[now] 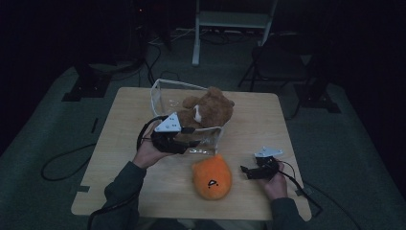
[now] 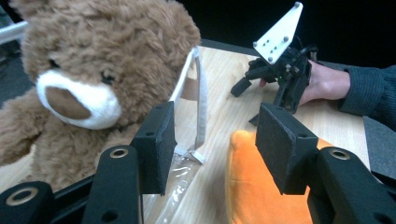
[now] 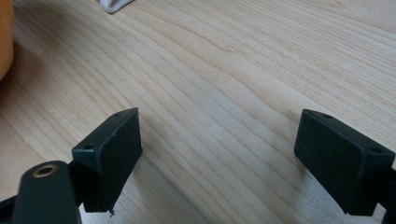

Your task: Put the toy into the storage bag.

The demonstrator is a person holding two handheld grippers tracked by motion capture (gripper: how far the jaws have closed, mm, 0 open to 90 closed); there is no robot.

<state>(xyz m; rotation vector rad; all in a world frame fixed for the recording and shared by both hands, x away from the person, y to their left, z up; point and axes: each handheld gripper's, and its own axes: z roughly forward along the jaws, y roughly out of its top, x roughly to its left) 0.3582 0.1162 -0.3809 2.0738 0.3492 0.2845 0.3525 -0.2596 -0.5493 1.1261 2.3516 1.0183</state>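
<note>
Left tongs [image 1: 191, 136] released, jaws astride clear plastic bag's white-trimmed edge [image 2: 198, 100]; fluffy brown teddy bear [image 1: 208, 109] in bag just beyond; round orange plush [image 1: 212, 178] beside; right tongs [image 1: 245, 171] released, low over pale wooden desk [image 3: 224, 70]

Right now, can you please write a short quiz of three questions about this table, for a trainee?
1. True or false: the brown teddy bear sits inside the clear bag.
2. Which toy lies on the wooden table between the two hands? A) a blue ball B) the orange plush C) a green car
3. Does the right tool hold anything?

Key
1. True.
2. B.
3. No: its jaws stand apart over bare wood. The left tool is at the bag's white strap, not clamped.
</note>
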